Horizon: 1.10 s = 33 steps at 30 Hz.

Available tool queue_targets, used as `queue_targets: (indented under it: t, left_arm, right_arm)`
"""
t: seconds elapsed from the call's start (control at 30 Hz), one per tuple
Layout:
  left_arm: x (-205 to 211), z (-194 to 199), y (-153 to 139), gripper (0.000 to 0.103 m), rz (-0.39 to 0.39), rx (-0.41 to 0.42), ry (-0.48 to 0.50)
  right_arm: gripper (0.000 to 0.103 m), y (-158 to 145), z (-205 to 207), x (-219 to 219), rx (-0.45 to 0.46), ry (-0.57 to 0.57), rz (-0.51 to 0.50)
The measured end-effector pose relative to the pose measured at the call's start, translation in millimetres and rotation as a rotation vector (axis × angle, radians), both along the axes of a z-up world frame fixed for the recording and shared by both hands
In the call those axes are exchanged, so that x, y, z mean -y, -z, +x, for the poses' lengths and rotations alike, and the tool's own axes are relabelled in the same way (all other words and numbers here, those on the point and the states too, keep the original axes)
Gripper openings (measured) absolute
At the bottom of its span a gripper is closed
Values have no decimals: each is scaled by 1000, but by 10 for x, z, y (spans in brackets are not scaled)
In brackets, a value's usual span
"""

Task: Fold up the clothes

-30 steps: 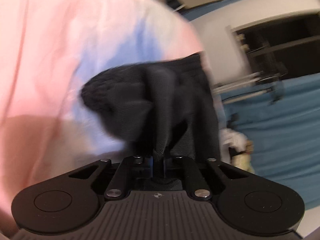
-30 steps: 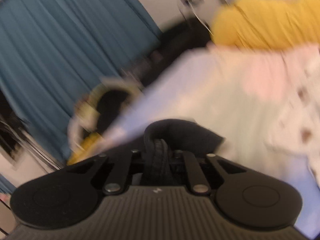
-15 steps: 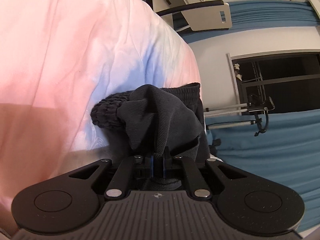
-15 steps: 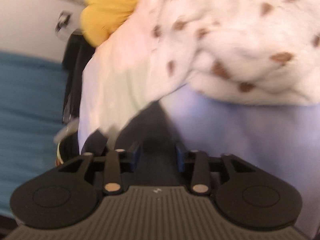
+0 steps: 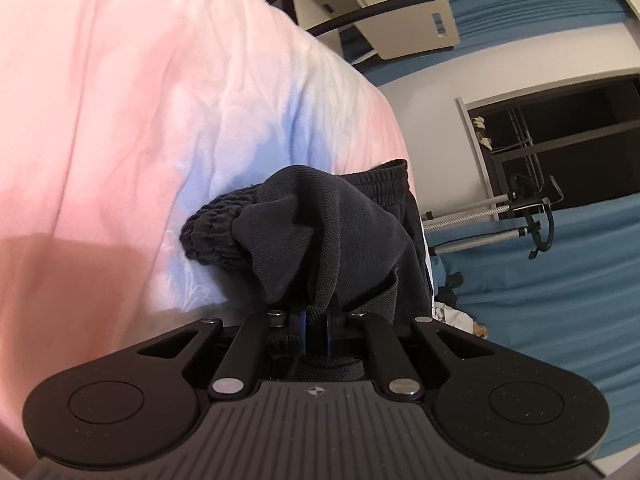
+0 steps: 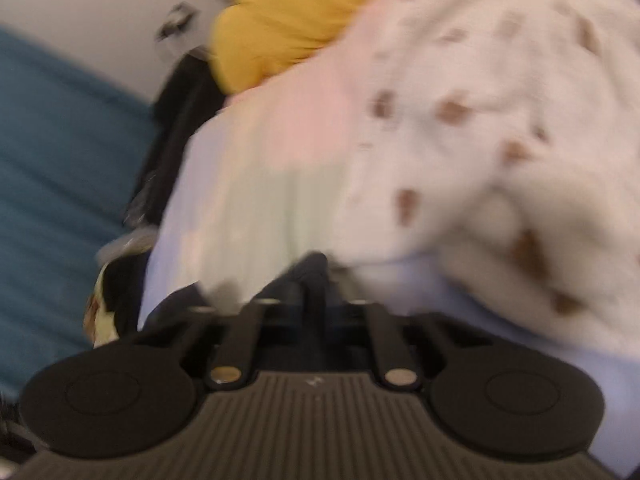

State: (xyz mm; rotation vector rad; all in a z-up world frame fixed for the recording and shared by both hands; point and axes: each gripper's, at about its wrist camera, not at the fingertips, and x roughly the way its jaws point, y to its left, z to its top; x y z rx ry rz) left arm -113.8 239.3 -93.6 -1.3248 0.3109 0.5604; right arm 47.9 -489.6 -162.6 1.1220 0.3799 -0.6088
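A dark grey garment (image 5: 320,232) with an elastic waistband (image 5: 380,176) and a ribbed cuff (image 5: 216,224) lies bunched at the edge of the pastel pink-and-blue bed cover (image 5: 140,100). My left gripper (image 5: 316,320) is shut on a fold of it, and the cloth rises in a peak from the jaws. In the blurred right wrist view, my right gripper (image 6: 316,308) is closing its jaws, which stand close together on a ridge of the same dark cloth (image 6: 312,276), low over the bed cover (image 6: 260,200).
A white fleece blanket with brown spots (image 6: 480,120) lies heaped just right of my right gripper, with a yellow cushion (image 6: 280,20) behind it. Blue curtains (image 5: 560,280) hang past the bed's edge. A metal rack (image 5: 520,208) and a chair (image 5: 408,36) stand beyond the bed.
My right gripper opened, dropped its rolled dark cloth, sank and rolled toward the spotted blanket, then closed on a dark fold. My left gripper kept its hold and stayed put.
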Motion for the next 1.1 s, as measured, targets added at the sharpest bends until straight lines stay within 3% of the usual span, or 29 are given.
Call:
queue_targets:
  t: [0.1, 0.2, 0.3, 0.4, 0.43, 0.53, 0.6, 0.7, 0.77, 0.87, 0.93, 1.03, 1.1]
  left_arm:
    - [-34, 24, -27, 9, 6, 77, 28]
    - [-124, 61, -91, 9, 20, 149, 94]
    - [-178, 0, -51, 9, -38, 215, 95]
    - [-214, -164, 16, 9, -102, 239, 63]
    - [-207, -209, 13, 9, -102, 231, 62]
    - [-182, -303, 0, 9, -99, 202, 60]
    - [-180, -311, -3, 9, -99, 178, 55]
    - [-221, -294, -12, 6, -101, 147, 55]
    - [-243, -224, -66, 6, -82, 124, 65]
    - [-265, -60, -220, 5, -37, 81, 92]
    - [-331, 66, -305, 5, -63, 73, 105]
    - [-449, 217, -443, 5, -111, 82, 121]
    - [-520, 180, -556, 5, -93, 98, 132]
  right_arm:
    - [4, -279, 111, -86, 34, -55, -95]
    - [3, -783, 211, -193, 112, -153, -243]
    - [3, -1306, 103, -282, 289, -179, -347]
    - [3, -1630, -115, -263, 361, -185, -439]
    - [3, -1624, -190, -216, 336, -180, -440]
    - [3, -1151, -435, 46, 138, -139, -334]
    - [3, -621, -617, 250, -20, -106, -177]
    - [3, -115, -872, 387, -93, -83, -56]
    - [3, -73, -889, 405, -90, -85, -52]
    - [3, -381, -635, 333, -38, -123, -86]
    - [3, -764, -310, 204, 19, -173, -134]
    - [3, -1379, 106, -6, 150, -240, -195]
    - [3, -1788, 183, -134, 264, -274, -259]
